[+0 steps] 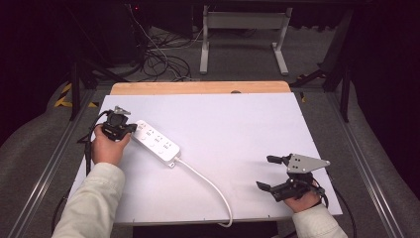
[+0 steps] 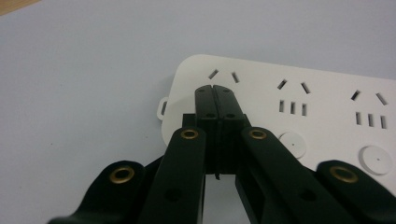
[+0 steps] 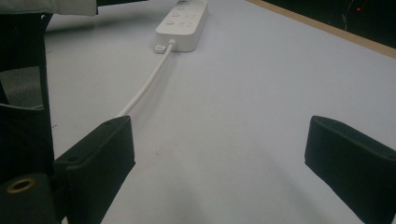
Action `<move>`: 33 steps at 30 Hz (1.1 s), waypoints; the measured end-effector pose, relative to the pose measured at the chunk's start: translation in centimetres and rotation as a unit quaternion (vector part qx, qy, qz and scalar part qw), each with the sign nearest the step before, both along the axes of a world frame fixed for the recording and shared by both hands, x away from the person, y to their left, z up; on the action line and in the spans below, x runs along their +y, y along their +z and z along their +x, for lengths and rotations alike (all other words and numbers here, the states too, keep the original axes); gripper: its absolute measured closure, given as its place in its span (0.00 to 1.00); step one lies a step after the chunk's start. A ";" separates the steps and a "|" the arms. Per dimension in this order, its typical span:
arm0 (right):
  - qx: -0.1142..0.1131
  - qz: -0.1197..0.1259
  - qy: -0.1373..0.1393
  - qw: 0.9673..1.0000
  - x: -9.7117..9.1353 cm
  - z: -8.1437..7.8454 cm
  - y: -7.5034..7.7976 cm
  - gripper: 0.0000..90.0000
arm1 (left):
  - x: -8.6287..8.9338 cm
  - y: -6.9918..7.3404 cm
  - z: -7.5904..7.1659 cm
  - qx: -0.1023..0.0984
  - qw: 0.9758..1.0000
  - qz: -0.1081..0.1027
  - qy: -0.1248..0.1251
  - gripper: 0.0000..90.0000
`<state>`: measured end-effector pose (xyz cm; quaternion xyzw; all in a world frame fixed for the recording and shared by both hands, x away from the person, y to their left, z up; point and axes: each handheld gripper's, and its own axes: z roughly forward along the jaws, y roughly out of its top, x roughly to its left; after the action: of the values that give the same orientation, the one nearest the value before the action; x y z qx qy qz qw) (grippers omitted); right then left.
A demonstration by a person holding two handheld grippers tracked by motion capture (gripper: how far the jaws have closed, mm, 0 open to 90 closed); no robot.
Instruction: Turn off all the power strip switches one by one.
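A white power strip (image 1: 156,143) lies slantwise on the left half of the white table (image 1: 237,124); its white cord (image 1: 208,183) runs to the front edge. My left gripper (image 1: 131,129) is at the strip's far-left end. In the left gripper view its jaws are shut together with nothing between them, and the left gripper (image 2: 215,91) has its tips over the end socket of the strip (image 2: 327,116); contact is unclear. My right gripper (image 1: 266,172) rests at the front right, open and apart from the strip. The right gripper (image 3: 219,154) looks towards the strip (image 3: 183,23) and cord (image 3: 144,86).
A wooden board edge (image 1: 198,88) borders the table's far side. Beyond it are a white table frame (image 1: 242,29) and loose cables (image 1: 158,59) on the floor. Metal rails run along both sides of the table.
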<state>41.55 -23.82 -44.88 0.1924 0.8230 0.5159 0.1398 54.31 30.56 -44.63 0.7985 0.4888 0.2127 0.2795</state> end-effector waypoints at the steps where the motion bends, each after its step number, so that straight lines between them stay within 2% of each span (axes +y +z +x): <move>1: 0.000 -0.001 0.000 1.000 0.0 0.0 0.0 0.10 | -0.1 0.0 0.0 0.000 1.000 0.001 0.002 1.00; 6: -0.001 -0.001 0.000 1.000 0.0 0.0 0.0 0.10 | -0.3 -0.1 0.1 0.006 1.000 0.000 0.004 1.00; 9: -0.001 0.001 0.001 1.000 0.0 0.0 0.0 0.10 | -0.3 0.0 0.0 0.007 1.000 0.008 0.010 1.00; 18: 0.000 0.001 0.000 1.000 0.0 0.0 0.0 0.10 | -0.2 -0.2 0.0 0.013 1.000 0.001 0.005 1.00; 22: 0.000 -0.001 0.001 1.000 0.0 0.0 0.0 0.10 | -0.4 -0.2 0.1 0.016 1.000 0.008 0.006 1.00; 26: 0.001 0.001 0.001 1.000 0.0 0.0 0.0 0.10 | -0.2 -0.2 0.1 0.020 1.000 -0.004 0.008 1.00; 27: 0.001 0.000 0.001 1.000 0.0 0.0 0.0 0.10 | -0.2 -0.3 0.1 0.015 1.000 -0.002 0.009 1.00; 28: 0.001 0.000 0.001 1.000 0.0 0.0 0.0 0.10 | -0.1 -0.3 0.1 0.017 1.000 -0.007 0.005 1.00; 33: 0.000 0.001 0.001 1.000 0.0 -0.1 0.0 0.10 | -0.2 -0.4 0.0 0.014 1.000 -0.004 0.009 1.00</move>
<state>41.48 -23.82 -44.88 0.1912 0.8228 0.5168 0.1391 54.31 30.33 -44.99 0.7961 0.5002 0.2025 0.2739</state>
